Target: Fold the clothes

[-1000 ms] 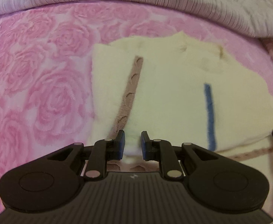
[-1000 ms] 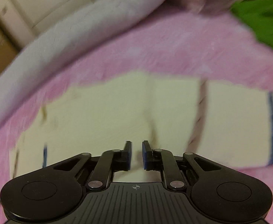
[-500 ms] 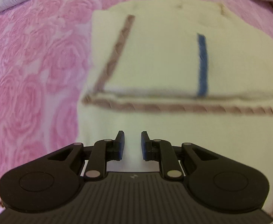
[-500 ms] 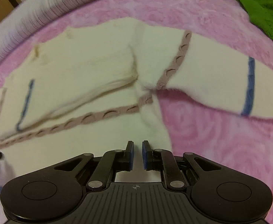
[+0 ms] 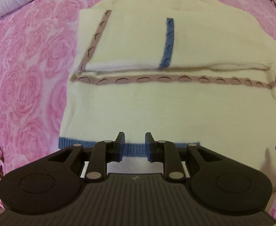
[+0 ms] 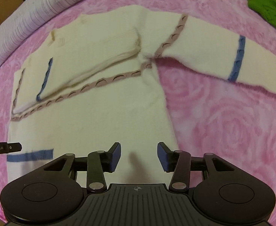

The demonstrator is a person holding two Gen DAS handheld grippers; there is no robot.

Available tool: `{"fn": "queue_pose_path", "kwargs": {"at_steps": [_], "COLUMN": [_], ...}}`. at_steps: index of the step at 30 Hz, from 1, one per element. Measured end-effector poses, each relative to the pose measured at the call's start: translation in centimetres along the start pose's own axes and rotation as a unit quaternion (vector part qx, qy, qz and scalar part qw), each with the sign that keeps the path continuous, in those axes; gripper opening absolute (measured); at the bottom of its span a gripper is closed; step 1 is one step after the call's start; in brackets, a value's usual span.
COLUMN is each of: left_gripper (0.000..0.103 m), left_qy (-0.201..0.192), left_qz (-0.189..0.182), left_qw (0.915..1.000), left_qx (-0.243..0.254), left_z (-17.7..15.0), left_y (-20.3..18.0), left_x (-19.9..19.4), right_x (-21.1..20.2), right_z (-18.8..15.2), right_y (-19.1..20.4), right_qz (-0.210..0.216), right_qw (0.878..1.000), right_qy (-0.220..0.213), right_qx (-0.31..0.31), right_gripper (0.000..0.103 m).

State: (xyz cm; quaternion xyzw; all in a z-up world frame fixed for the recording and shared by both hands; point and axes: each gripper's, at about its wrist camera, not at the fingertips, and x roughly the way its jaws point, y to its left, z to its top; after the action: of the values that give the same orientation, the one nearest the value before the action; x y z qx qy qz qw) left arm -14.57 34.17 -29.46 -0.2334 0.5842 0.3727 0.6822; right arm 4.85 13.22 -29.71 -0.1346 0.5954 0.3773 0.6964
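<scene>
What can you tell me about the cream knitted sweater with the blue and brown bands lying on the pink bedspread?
The cream knitted sweater looks soft and fuzzy, with a taupe scalloped band across the chest and a blue hem stripe. It lies flat on the pink rose-patterned bedspread. One sleeve is folded across the chest; the other sleeve, blue-banded, stretches sideways. Neither gripper holds it.

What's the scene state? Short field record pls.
garment: cream sweater, flat on pink blanket
sleeves: one folded across chest; other spread out
left gripper: jaws just opening, nothing between, over blue hem
right gripper: jaws just opening, nothing between
nearby: green cloth
</scene>
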Motion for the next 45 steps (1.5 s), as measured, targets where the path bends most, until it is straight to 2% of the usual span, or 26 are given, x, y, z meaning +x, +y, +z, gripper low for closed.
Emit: {"fn": "queue_pose_path", "kwargs": {"at_steps": [14,17,19,22,26,30,33,35,36,38,39,41,43,45], "left_gripper": [0.02,0.02,0.02,0.02,0.021,0.021,0.021,0.021,0.022,0.022,0.022,0.022,0.022,0.022], "left_qy": [-0.009,-0.011,-0.018,-0.031,-0.037,-0.04,-0.03,-0.028,-0.028,-0.028,-0.03,-0.033,-0.034,-0.033], "left_qz": [-0.007,-0.017,-0.026,-0.034,-0.046,-0.059,-0.08,-0.085,-0.085,-0.085,-0.087,-0.091,-0.093,-0.089], "left_qw": [0.9999,0.9997,0.9994,0.9988,0.9978,0.9967,0.9948,0.9945,0.9946,0.9948,0.9946,0.994,0.9934,0.9933], "left_qx": [-0.008,-0.012,-0.013,-0.014,-0.028,-0.038,-0.055,-0.055,-0.052,-0.048,-0.049,-0.052,-0.059,-0.065], "left_z": [-0.4,-0.3,-0.1,0.4,1.2,1.6,1.7,1.9,2.1,2.3,2.5,2.6,2.5,2.2], "left_y": [-0.2,-0.1,-0.1,0.3,0.9,1.0,0.9,0.6,0.4,0.2,0.2,0.5,1.1,1.8], "left_x": [-0.6,-0.6,-0.6,-0.6,-0.5,-0.3,0.1,0.3,0.4,0.6,0.7,0.6,0.6,0.7], "right_x": [0.0,-0.1,-0.6,-1.8,-3.7,-4.4,-3.4,-2.9,-2.7,-2.8,-2.8,-2.8,-3.5,-4.6], "right_z": [0.1,0.2,0.1,-0.5,-2.7,-5.6,-7.0,-7.0,-6.8,-5.8,-5.3,-3.5,-1.5,0.5], "right_y": [-1.2,-3.3,-6.6,-12.9,-21.7,-28.3,-31.4,-32.3,-32.6,-32.2,-31.9,-31.1,-29.7,-27.2], "right_qz": [0.007,0.042,0.084,0.105,0.083,0.072,0.092,0.103,0.104,0.084,0.073,0.015,-0.032,-0.068], "right_qw": [1.0,0.996,0.984,0.95,0.883,0.808,0.754,0.736,0.734,0.749,0.758,0.799,0.831,0.858], "right_qy": [0.0,-0.002,-0.025,-0.078,-0.166,-0.239,-0.266,-0.279,-0.282,-0.28,-0.278,-0.253,-0.246,-0.254], "right_qx": [0.026,0.076,0.154,0.285,0.43,0.535,0.593,0.608,0.609,0.594,0.586,0.545,0.497,0.441], "right_gripper": [0.05,0.05,0.05,0.05,0.05,0.05,0.05,0.05,0.05,0.05,0.036,0.007,0.005,0.005]}}
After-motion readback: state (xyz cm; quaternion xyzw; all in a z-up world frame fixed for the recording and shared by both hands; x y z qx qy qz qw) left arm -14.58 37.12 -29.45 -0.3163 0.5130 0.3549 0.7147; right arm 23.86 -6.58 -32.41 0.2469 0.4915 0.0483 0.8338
